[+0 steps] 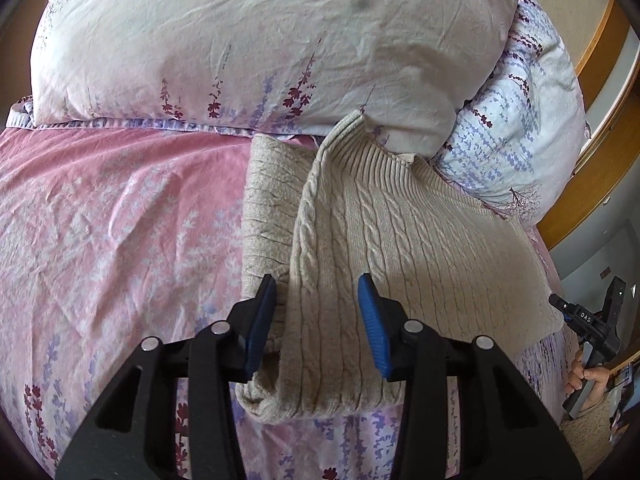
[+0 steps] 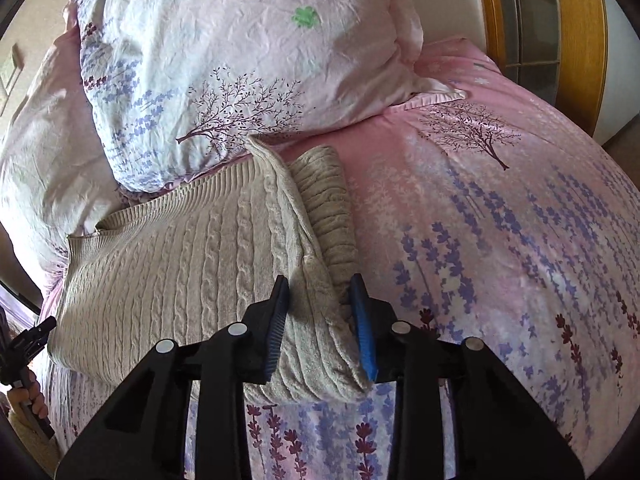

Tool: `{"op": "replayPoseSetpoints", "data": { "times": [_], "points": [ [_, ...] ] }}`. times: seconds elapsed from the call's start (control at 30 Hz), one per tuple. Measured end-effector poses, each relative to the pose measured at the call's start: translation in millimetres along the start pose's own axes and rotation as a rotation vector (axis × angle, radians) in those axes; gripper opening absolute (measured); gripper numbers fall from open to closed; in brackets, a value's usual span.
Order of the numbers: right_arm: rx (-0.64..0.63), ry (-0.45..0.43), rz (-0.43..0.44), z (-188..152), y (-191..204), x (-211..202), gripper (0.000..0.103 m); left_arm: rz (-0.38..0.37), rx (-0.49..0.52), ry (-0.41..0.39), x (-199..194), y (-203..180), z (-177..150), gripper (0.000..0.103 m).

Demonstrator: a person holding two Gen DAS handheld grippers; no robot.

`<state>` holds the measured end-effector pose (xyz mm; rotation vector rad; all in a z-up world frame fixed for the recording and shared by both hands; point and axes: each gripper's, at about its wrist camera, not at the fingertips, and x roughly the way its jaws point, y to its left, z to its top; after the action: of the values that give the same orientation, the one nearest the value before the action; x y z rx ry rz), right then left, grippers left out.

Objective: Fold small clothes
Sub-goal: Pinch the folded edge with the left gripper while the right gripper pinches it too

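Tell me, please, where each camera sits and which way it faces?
Left wrist: on the left gripper, facing down across the beige cable-knit sweater toward the white floral pillow; the right gripper and right hand show at its edge.
Right wrist: on the right gripper, facing likewise; the left gripper shows at its left edge.
Shared: sweater, pillow, pink floral bedsheet.

Before you lies a bed with a pink floral bedspread (image 2: pixel 500 240), printed with purple lavender sprigs and dark trees, visibly creased. At its head you have two pillows: a pale floral pillow (image 1: pixel 240 40), carrying a green clover mark and a dark smudge, and a blue-flowered pillow (image 1: pixel 520 128) just beside it, partly tucked under. A wooden-framed door (image 2: pixel 540 20) stands beyond the bed's far corner.
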<state>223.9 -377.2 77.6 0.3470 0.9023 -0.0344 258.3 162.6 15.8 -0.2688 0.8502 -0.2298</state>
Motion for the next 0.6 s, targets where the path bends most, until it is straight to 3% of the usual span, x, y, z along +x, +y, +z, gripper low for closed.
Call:
{"op": "replayPoseSetpoints", "data": {
  "times": [0.07, 0.27, 0.33, 0.4, 0.53, 0.6],
  "points": [
    [-0.013, -0.003, -0.004, -0.8, 1.2, -0.8, 0.031, -0.005, 0.004, 0.005, 0.9, -0.1, -1.5, 0.033],
    [-0.041, 0.002, -0.02, -3.9, 2.5, 4.5, 0.032, 0.003, 0.01, 0.011, 7.7, -1.7, -5.9, 0.033],
    [-0.071, -0.015, -0.03, -5.6, 5.7, 3.6, 0.027, 0.003, 0.016, 0.01, 8.6, -2.3, -6.7, 0.029],
    [-0.087, -0.031, -0.038, -7.1, 6.7, 1.8, 0.017, -0.01, 0.016, 0.014, 9.1, -2.0, -6.9, 0.02],
    [-0.071, -0.032, -0.028, -6.1, 2.4, 0.6, 0.018, -0.018, 0.008, 0.014, 8.8, -1.8, -7.7, 0.018],
    [-0.082, -0.028, -0.038, -6.8, 3.5, 0.6, 0.024, -0.022, 0.006, 0.014, 8.8, -2.1, -8.3, 0.018]
  ]
}}
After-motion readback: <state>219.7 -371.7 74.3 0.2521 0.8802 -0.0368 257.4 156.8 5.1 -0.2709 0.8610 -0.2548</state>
